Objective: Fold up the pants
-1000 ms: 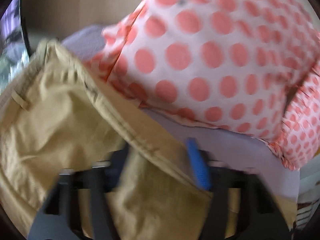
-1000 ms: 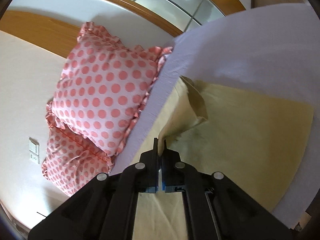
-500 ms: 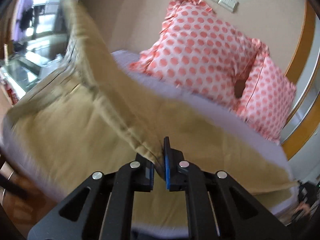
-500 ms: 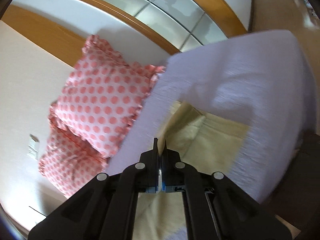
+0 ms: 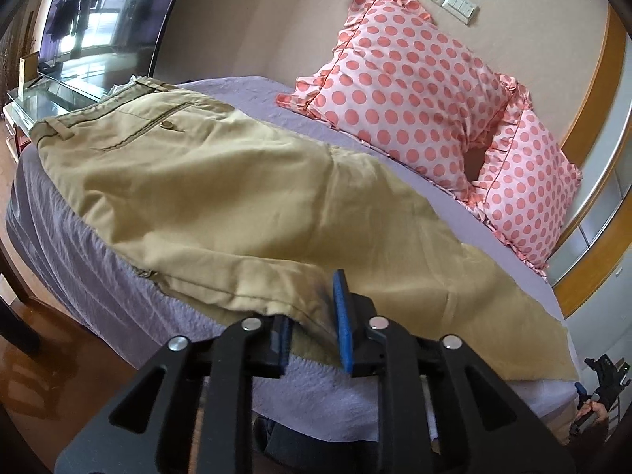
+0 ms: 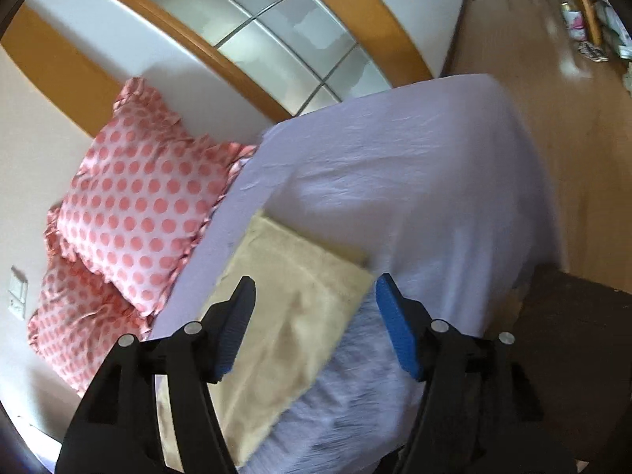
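Khaki pants (image 5: 237,193) lie lengthwise on the bed (image 5: 98,268); your left claw (image 5: 314,330) straddles their near edge (jaws apart), right claw (image 6: 312,324) open over the hem. Smooth before folding.

Left gripper (image 5: 314,330) jaws parted; right gripper (image 6: 316,328) jaws wide apart.

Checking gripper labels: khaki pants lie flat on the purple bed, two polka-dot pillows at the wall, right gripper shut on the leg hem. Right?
Not quite. The right gripper is open, jaws spread above the khaki pants, gripping nothing; the right wrist view shows it. The rest stands: purple bed, two polka-dot pillows.
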Demonstrator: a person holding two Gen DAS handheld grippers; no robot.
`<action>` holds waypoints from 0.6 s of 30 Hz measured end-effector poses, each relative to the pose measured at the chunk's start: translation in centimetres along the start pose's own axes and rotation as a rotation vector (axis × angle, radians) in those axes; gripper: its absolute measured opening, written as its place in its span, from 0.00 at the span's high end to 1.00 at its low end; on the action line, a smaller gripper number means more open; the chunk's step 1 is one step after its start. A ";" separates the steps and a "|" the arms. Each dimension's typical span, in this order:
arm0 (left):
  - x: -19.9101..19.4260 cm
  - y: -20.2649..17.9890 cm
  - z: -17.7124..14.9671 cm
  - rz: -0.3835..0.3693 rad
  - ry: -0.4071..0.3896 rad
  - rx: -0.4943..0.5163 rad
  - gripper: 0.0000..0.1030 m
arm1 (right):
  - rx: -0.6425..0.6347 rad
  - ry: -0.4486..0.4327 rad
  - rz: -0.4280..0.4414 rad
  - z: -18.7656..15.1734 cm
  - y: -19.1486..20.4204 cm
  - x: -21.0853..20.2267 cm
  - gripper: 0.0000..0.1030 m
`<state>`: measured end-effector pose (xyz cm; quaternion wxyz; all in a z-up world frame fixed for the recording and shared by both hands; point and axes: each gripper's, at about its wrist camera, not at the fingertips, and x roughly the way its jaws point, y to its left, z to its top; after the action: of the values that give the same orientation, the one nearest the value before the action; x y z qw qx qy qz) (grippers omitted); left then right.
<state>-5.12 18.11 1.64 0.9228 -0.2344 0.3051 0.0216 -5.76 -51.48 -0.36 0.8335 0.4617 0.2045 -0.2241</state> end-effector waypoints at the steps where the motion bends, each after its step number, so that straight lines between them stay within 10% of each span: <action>1: -0.3 0.2 -0.1 -0.006 -0.004 -0.004 0.78 | 0.006 0.007 0.007 0.0 -0.3 0.2 0.38; 13: -3.9 2.0 0.0 -0.040 -0.125 -0.070 0.71 | -0.212 -0.048 0.108 -4.1 2.9 2.3 0.65; 16: -5.6 2.4 0.3 0.033 -0.226 -0.072 0.51 | -0.269 -0.090 0.072 -4.2 3.0 2.2 0.94; 18: -6.6 3.1 0.6 0.062 -0.284 -0.095 0.44 | -0.301 -0.072 0.093 -4.1 3.0 2.4 0.94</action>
<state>-10.67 21.83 4.55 0.9434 -0.2627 0.1771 0.0977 -2.60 -46.99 -1.62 0.9095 0.3324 0.1842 -0.1684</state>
